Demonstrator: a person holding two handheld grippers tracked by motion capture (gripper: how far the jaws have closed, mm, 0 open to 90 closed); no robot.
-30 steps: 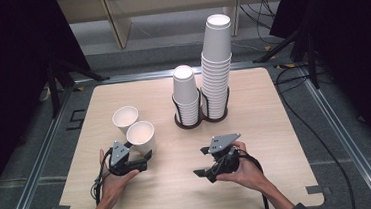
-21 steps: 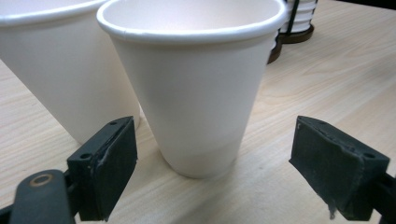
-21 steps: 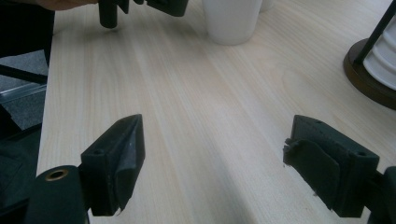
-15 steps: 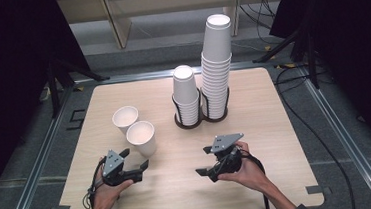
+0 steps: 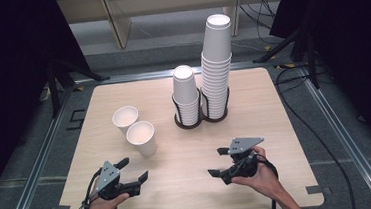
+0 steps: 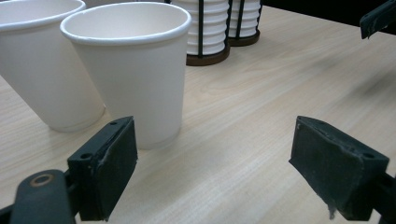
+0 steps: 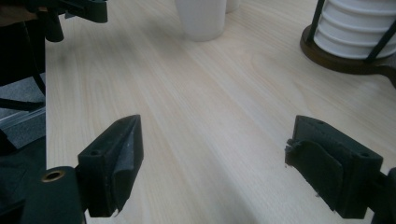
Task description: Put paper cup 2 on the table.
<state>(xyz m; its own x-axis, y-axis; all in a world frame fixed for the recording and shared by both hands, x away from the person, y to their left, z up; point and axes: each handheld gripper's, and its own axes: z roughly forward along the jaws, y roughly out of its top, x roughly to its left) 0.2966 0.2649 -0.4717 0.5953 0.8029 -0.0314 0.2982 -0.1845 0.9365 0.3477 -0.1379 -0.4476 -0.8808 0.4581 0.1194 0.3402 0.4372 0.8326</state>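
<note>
left gripper (image 5: 133, 170): low over the near left corner of the table (image 5: 190, 194), held in the person's left hand (image 5: 101, 207). jaws stand apart with nothing between them. in the left gripper view only bare wood lies in the gap.
right gripper (image 5: 217, 162): low over the near right part of the table, held in the right hand (image 5: 257, 176), pointing across toward the left side. jaws apart, nothing between them.
near cup (image 5: 142, 137): single white paper cup, upright, mouth up, just beyond the left gripper and clear of its jaws. in the left gripper view it stands right behind the left jaw.
far cup (image 5: 125, 120): second single white cup, upright, just beside the near cup on its far left side. whether the two touch i cannot tell.
short stack (image 5: 186, 95): nested white cups, bottoms up, in a dark wire holder (image 5: 187, 124) at mid table.
tall stack (image 5: 216, 64): much higher pile of nested cups in the holder's other ring, just right of the short stack.
spacing: both grippers are well apart from the stacks and from each other.
</note>
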